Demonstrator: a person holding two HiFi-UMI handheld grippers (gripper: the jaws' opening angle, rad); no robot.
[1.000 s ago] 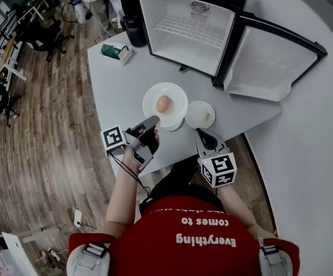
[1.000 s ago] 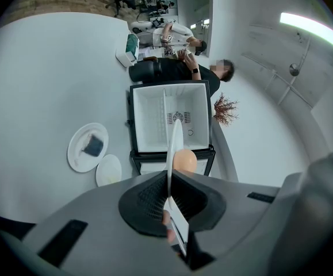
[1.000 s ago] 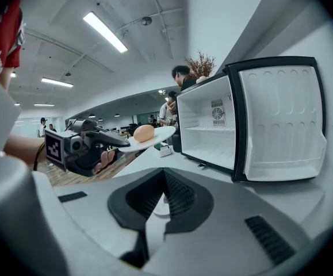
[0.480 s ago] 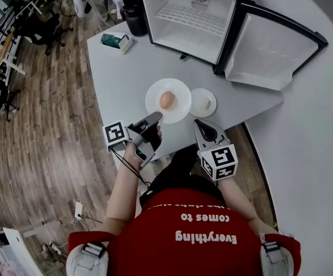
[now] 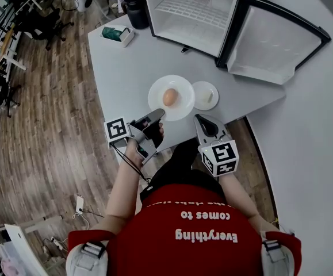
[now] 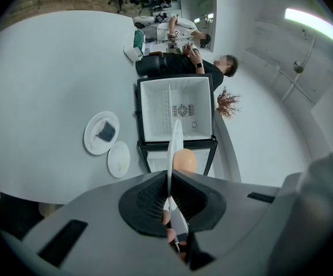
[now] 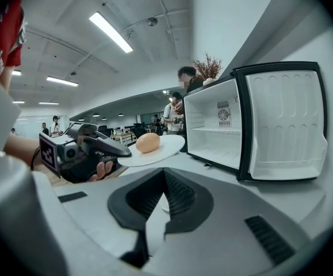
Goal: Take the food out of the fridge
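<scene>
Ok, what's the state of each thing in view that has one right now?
fridge: door wide open, shelves empty.
plate: gripped at its rim, lifted off the table.
egg: whole, lying on the plate.
left tool: shut on the plate's rim.
right tool: jaws together, nothing held.
small plate: resting on the table.

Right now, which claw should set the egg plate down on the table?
Left. The left claw is pinching the rim of the white plate, which has the egg on it, above the table. The right claw is shut on nothing, so it would have to grab first.
</scene>
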